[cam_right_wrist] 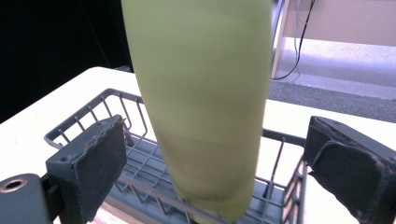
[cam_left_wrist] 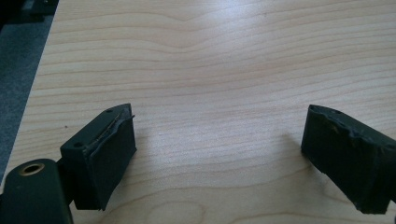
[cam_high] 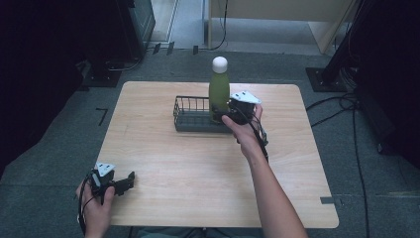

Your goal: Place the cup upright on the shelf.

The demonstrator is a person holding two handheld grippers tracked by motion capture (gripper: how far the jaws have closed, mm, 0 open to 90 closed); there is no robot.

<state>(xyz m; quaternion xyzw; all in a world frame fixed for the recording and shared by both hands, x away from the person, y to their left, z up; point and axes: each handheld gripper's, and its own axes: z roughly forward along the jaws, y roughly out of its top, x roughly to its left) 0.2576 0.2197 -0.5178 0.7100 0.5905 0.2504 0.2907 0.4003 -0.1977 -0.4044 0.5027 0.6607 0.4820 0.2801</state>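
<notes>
1. A tall green bottle with a white rounded cap (cam_high: pixel 219 89) is being observed standing upright at the right end of a dark wire basket (cam_high: pixel 190 115), which is sitting toward the far side of a light wooden table (cam_high: pixel 198 168).
2. In the right gripper view, the bottle (cam_right_wrist: pixel 203 102) is being seen with its base inside the basket (cam_right_wrist: pixel 112 135), a little above the grey floor. Whether the base is fully seated cannot be told.
3. The right gripper (cam_high: pixel 229 115) is being held level at the basket's right end, just beside the bottle's lower body. Its jaws are being seen spread to either side of the bottle, with clear gaps between pads and green wall; the bottle is judged released.
4. The left gripper (cam_high: pixel 124 181) is being rested well apart from the basket, at the table's near left corner. Its jaws are being seen wide apart over bare wood, with nothing between them.
5. Key relation: the bottle's long axis is running vertical, and the bottle is lying straight ahead of the right gripper, between its jaws. The right hand is by far the nearer one.
6. Judgement: a straight pull-back away from the basket is being called for; sideways drift could clip the bottle and tip it.
</notes>
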